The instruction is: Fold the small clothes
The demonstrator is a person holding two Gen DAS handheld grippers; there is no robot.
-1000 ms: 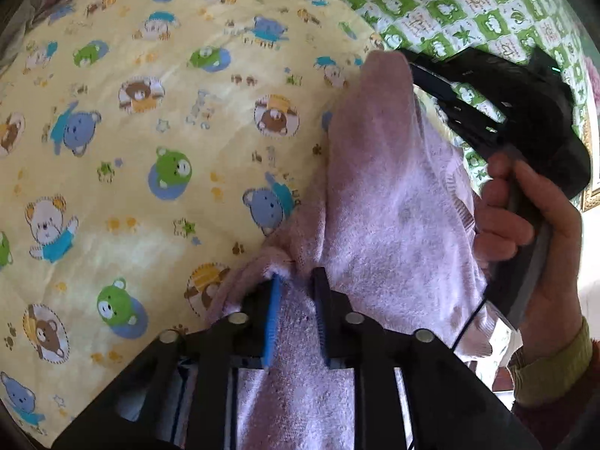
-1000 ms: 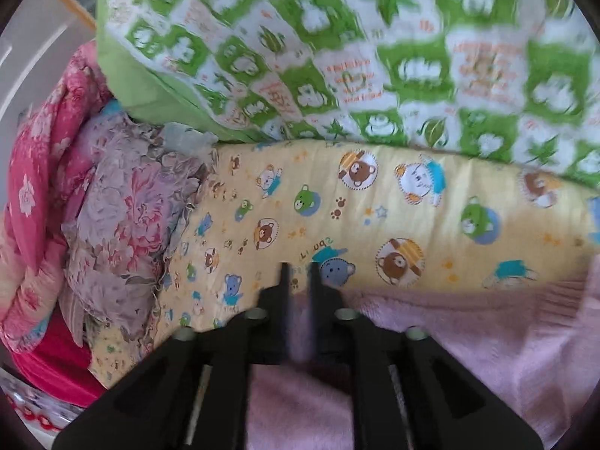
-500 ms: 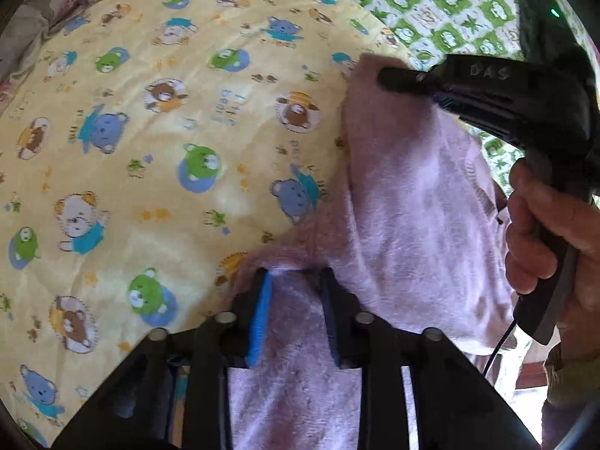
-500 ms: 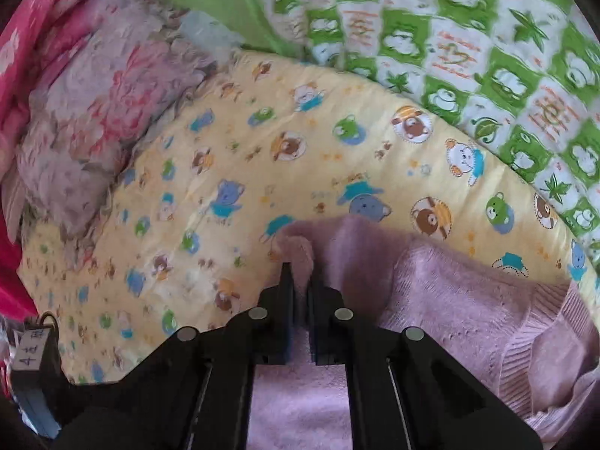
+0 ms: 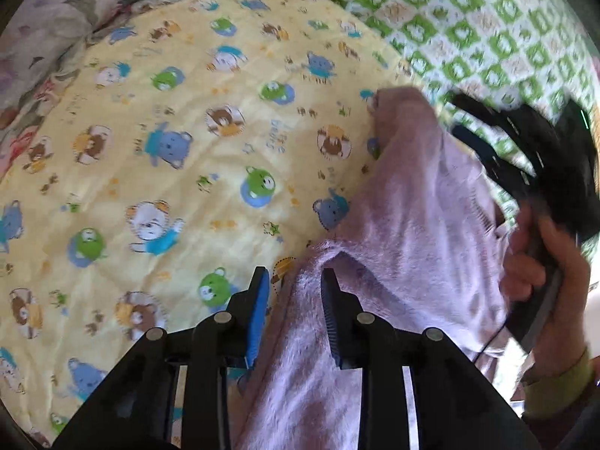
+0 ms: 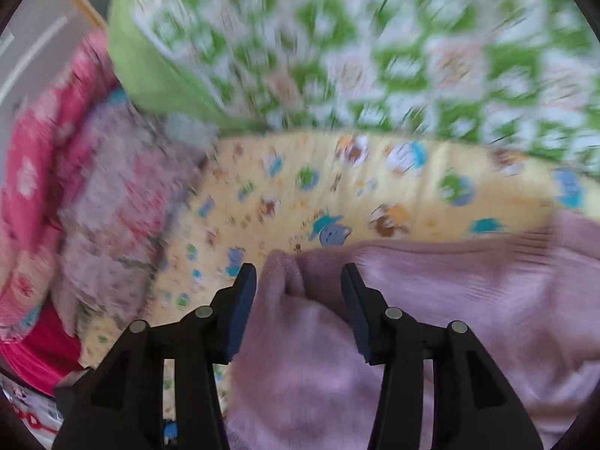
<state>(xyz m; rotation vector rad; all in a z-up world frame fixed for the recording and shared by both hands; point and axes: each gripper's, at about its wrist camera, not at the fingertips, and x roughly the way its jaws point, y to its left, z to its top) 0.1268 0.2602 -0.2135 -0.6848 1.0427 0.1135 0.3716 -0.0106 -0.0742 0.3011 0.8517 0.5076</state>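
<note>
Lying on the yellow bear-print quilt (image 5: pixel 180 172), the pink knit garment (image 5: pixel 412 206) fills the lower right of the left wrist view and the lower half of the right wrist view. The left tongs (image 5: pixel 294 285) are opening, their pads apart, with a folded edge of the garment between them and the blue pad clear of the cloth. The right tongs (image 6: pixel 298 281) are opening too, pads wide apart around a bunched corner of the garment without pressing it. At the right edge of the left wrist view a hand (image 5: pixel 543 262) grips the right tool's black handle. A green checked blanket (image 6: pixel 375 37) lies along the top, and floral bedding (image 6: pixel 93 195) sits at left.
</note>
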